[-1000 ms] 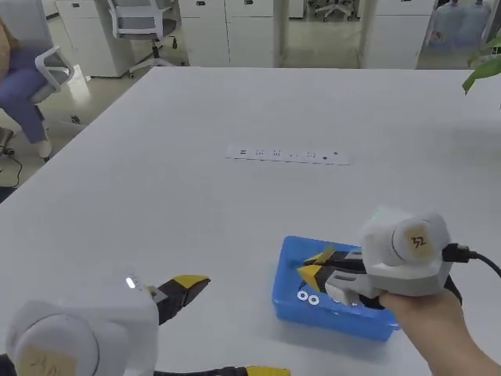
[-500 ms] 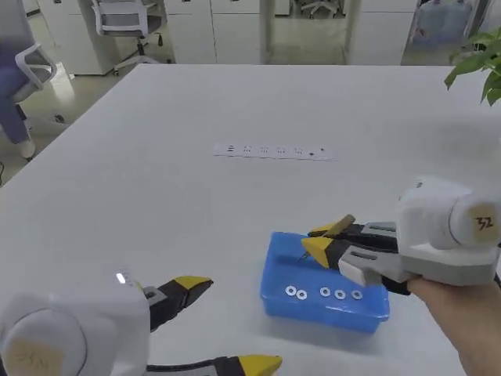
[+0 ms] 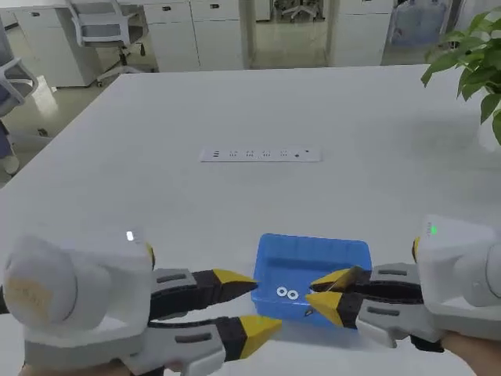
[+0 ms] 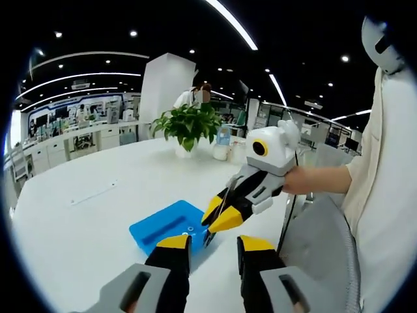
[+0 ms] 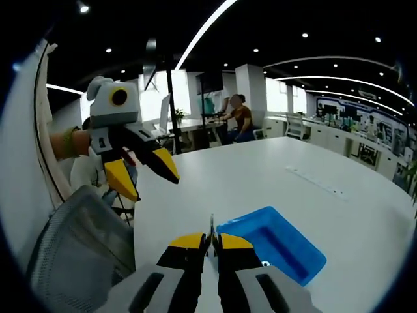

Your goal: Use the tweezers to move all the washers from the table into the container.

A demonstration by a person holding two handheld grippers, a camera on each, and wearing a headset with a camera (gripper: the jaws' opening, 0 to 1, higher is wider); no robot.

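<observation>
**Tweezers at the container, two washers inside**

At the lower left of the head view, the left gripper has its yellow-tipped jaws spread and holds nothing. At the lower right, the right gripper has its jaws pressed onto thin tweezers, which stick out forward between the tips. Whether the tweezers carry a washer is too small to tell.

Between the grippers, at lower centre, a blue container sits on the white bench.

The step looks like dropping a washer in, or checking for leftovers. To do it well, bring the tweezer tips low over the container floor. Ease the squeeze only a little, so a washer falls while the tweezers stay held. Then scan the bench.

Two washers lie side by side on the container floor near its front wall. The tweezer tips point just right of them. The left jaws sit just left of the container, apart from it. No washer is visible on the bench.

Farther back, at mid-frame, lies a power strip. A plant leans in at the upper right.
</observation>
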